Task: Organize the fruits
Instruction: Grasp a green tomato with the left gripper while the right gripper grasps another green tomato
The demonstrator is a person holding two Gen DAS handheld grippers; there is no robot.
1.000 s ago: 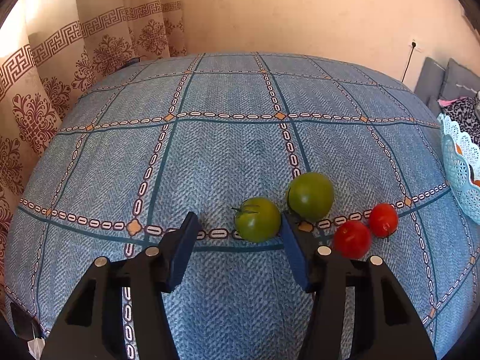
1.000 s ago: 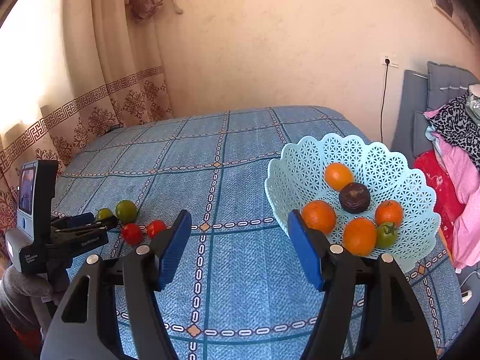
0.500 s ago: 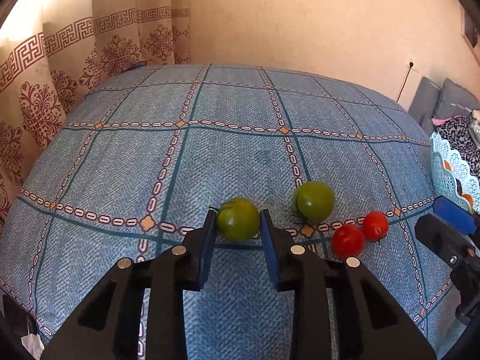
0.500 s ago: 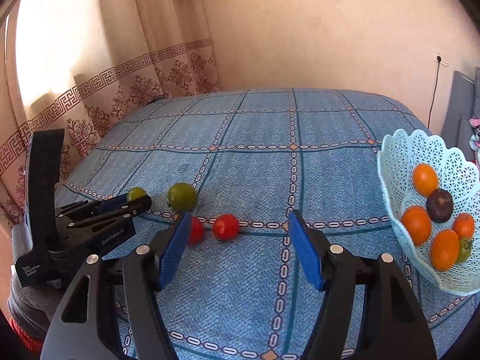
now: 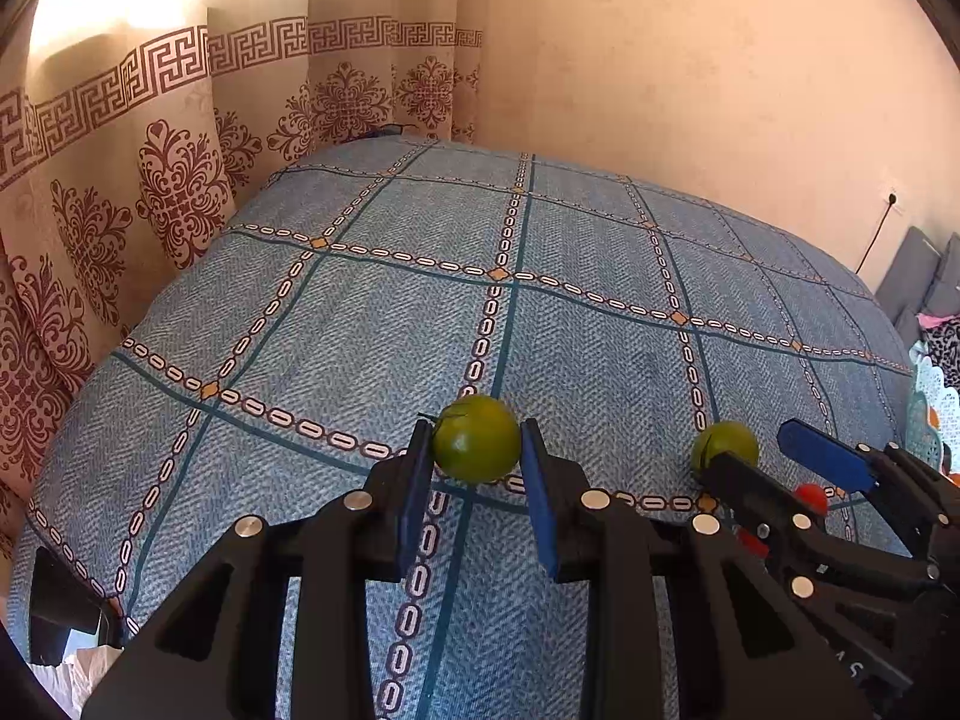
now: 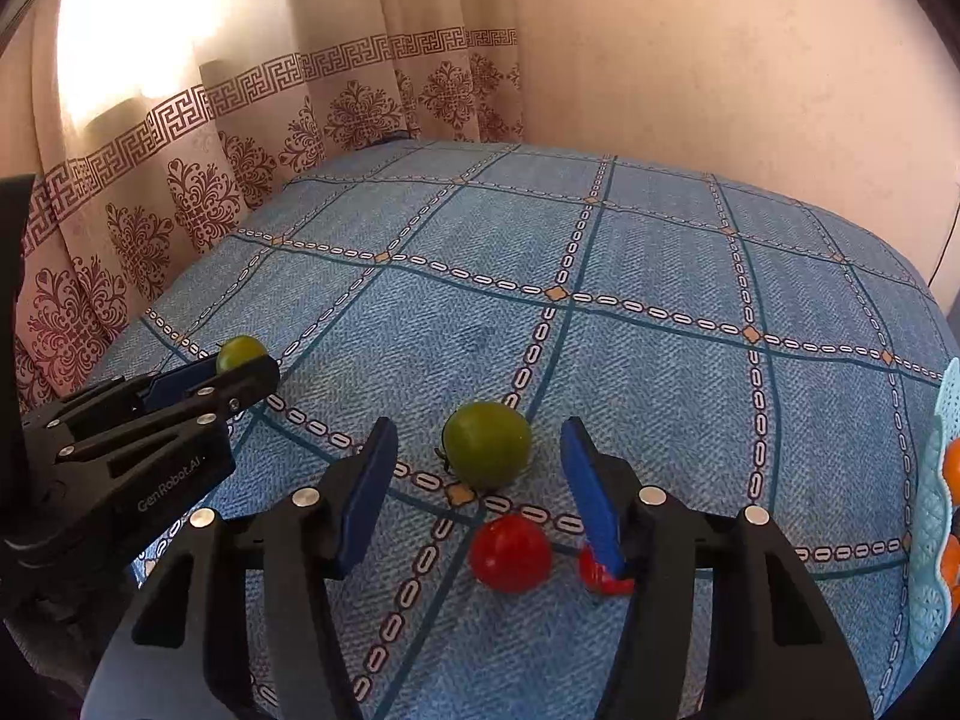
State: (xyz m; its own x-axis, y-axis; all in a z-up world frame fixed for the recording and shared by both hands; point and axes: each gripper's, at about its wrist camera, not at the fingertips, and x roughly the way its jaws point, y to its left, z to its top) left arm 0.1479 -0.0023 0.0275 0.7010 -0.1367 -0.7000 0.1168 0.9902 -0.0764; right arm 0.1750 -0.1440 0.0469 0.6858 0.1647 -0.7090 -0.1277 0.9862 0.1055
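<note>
Left tongs (image 5: 477, 468) pinch one green tomato (image 5: 476, 438) above the bed (image 5: 360, 324); right tongs (image 6: 480, 468), spread, straddle the second green tomato (image 6: 487, 444). Centre it before closing gently.

Blue checked bedspread (image 5: 372, 324), patterned curtain (image 5: 180, 192)

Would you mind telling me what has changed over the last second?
The left gripper closed on a green tomato. The right gripper, open, swung left from the basket to straddle the other green tomato. Both red tomatoes stayed put.
</note>
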